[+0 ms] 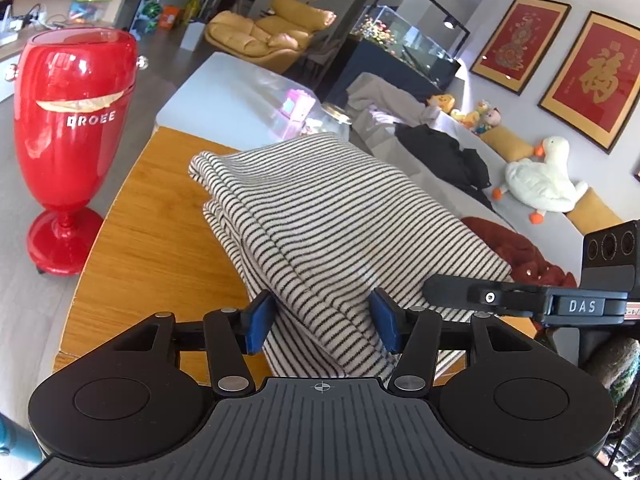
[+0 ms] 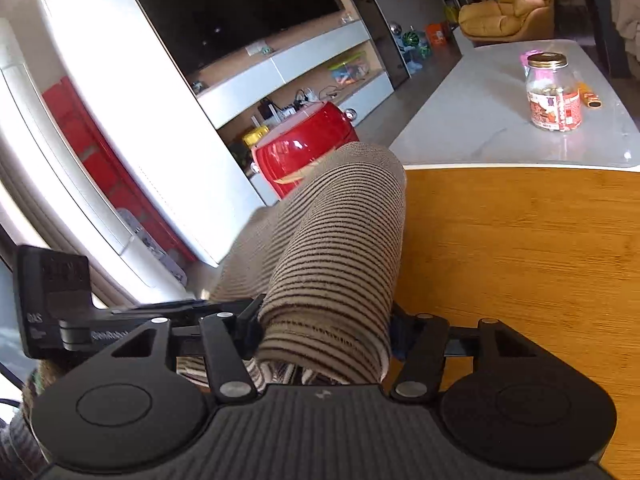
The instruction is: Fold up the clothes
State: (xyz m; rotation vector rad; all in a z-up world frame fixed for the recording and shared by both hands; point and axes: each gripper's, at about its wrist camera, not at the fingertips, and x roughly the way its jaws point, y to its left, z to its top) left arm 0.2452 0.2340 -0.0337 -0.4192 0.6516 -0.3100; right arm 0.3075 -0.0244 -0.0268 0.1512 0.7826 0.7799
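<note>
Left claw (image 1: pixel 322 322): my blue pads stand apart with a fold of the striped garment (image 1: pixel 320 216) between them; whether they pinch it, I cannot tell.
Right claw (image 2: pixel 325 334): cloth fills the gap, seemingly gripped.
Garment: folded stack at the wooden surface (image 1: pixel 160 232) near edge, long axis running away from me.
Nearer: both claws at its near end, side by side.
Views: left shows the layered stack; right only a bulging roll.

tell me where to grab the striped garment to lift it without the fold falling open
Grip the striped garment at its near edge, coming from the front, each gripper across all stacked layers. The fold is rounded and thick there, and both the left gripper and right gripper already straddle it.
</note>
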